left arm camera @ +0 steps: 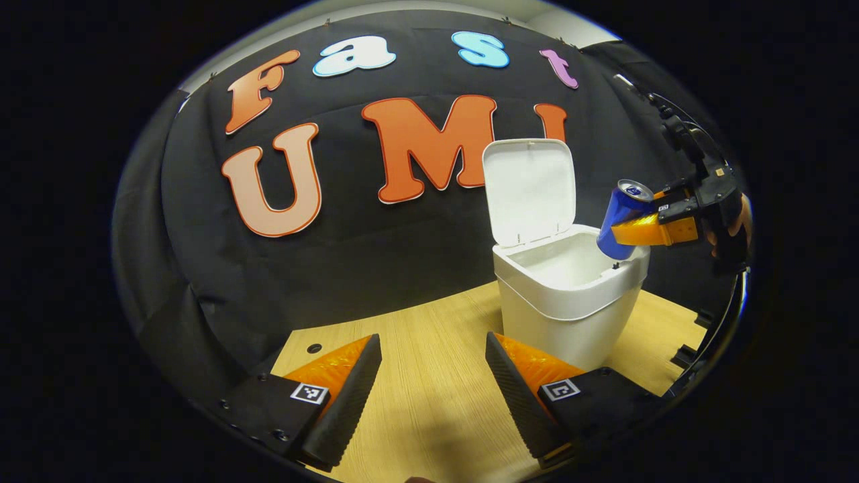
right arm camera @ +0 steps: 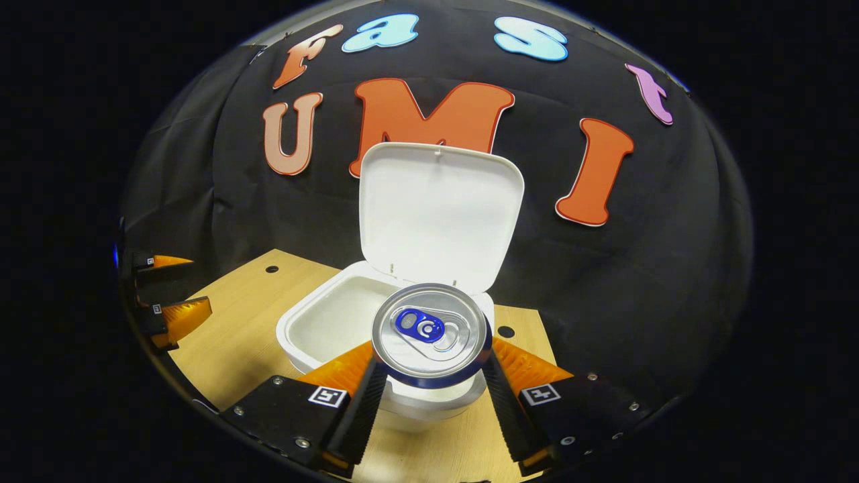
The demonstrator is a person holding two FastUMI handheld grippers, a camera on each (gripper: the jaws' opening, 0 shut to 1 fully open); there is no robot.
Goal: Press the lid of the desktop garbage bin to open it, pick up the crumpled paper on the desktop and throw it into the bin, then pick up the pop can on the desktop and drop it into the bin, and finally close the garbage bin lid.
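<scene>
Two fingers of my right gripper (right arm camera: pixel 433 396) clamp the pop can (right arm camera: pixel 431 333) at mid-wall, above the bin (left arm camera: pixel 570 295), whose lid (right arm camera: pixel 439 211) stands up beyond. I judge it light, thin, slippery, dentable. Left gripper (left arm camera: pixel 433 389) gapes with nothing between its fingers.

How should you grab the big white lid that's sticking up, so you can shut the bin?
Probably don't pinch it. The lid stands open, hinged at the back of the bin. Its top free edge is the best spot: come from behind and above and push it forward and down. The left gripper is open and free; the right gripper holds the can.
</scene>
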